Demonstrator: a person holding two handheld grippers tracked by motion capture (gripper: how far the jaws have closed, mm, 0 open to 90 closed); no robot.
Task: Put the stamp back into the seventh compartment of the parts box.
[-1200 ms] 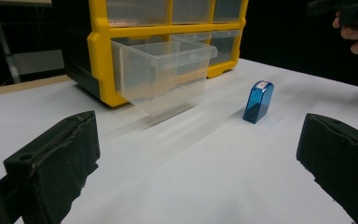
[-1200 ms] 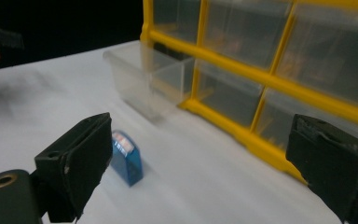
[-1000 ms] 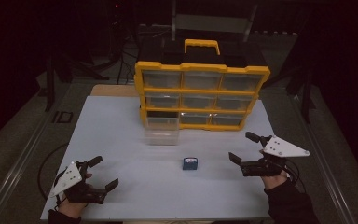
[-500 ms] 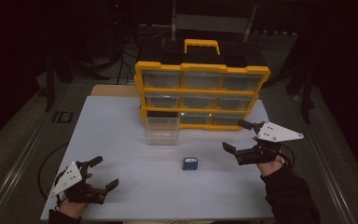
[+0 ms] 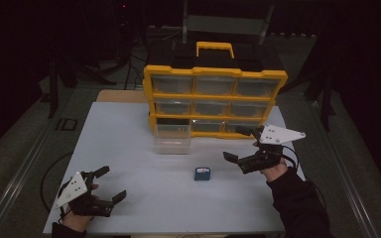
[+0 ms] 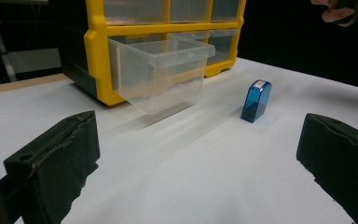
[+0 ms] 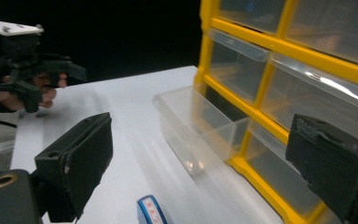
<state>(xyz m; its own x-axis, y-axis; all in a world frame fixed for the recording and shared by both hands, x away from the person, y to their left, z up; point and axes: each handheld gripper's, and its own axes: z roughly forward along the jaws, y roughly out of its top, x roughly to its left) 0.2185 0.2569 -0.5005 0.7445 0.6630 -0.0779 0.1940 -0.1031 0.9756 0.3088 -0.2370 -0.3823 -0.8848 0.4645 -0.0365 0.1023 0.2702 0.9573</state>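
Overhead, the blue case [image 5: 202,173] looks flat; upright standing is revealed by the left gripper view, perhaps red-labelled. Both hand-held grippers, left [image 5: 107,184] and right [image 5: 241,144], are spread, empty.

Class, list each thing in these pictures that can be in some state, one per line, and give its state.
Left gripper: open, holding nothing, low over the table.
Right gripper: open, holding nothing, raised near the organizer.
Clear drawer: pulled out of the bottom row, looks empty.
Yellow organizer: upright, other drawers pushed in.
Blue case: upright on the table, untouched.
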